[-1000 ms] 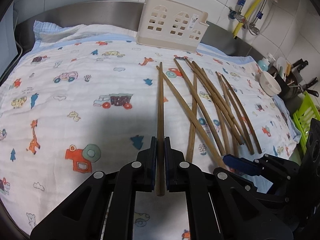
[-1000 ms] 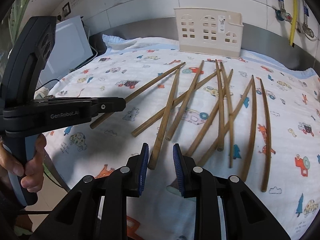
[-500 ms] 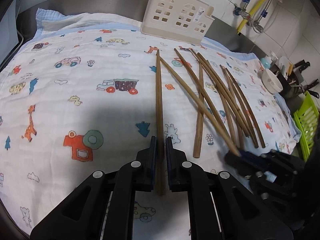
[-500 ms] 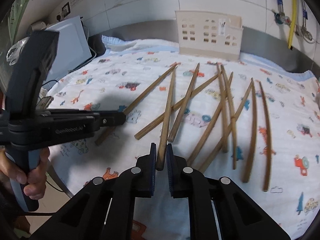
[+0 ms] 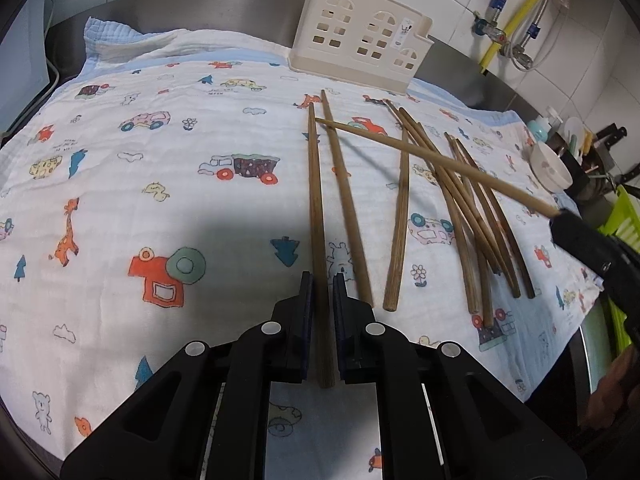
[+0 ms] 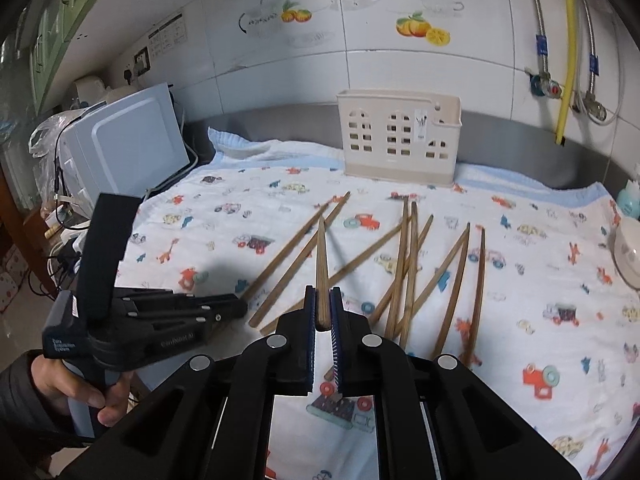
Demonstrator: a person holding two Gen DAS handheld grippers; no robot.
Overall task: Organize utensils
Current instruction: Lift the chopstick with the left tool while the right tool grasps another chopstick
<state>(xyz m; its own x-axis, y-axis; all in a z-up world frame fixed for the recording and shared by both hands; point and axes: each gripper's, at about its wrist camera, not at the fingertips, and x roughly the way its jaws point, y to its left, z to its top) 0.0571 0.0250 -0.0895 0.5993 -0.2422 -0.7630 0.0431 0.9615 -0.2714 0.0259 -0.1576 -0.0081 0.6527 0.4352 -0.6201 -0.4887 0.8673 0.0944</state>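
Lifted since earlier, right claw grips one chopstick; left claw clamps another.

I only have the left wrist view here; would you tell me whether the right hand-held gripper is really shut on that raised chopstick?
Observer: Yes. In the right wrist view the right hand-held gripper is shut on the thick end of the raised chopstick.
Operator: Thank you. I see only a white edge left of the cloth; what is it?
Observer: A white appliance stands there, with cables beside it.
Operator: And what holds the left hand-held gripper?
Observer: A bare hand in a dark sleeve grips the handle of the left hand-held gripper.
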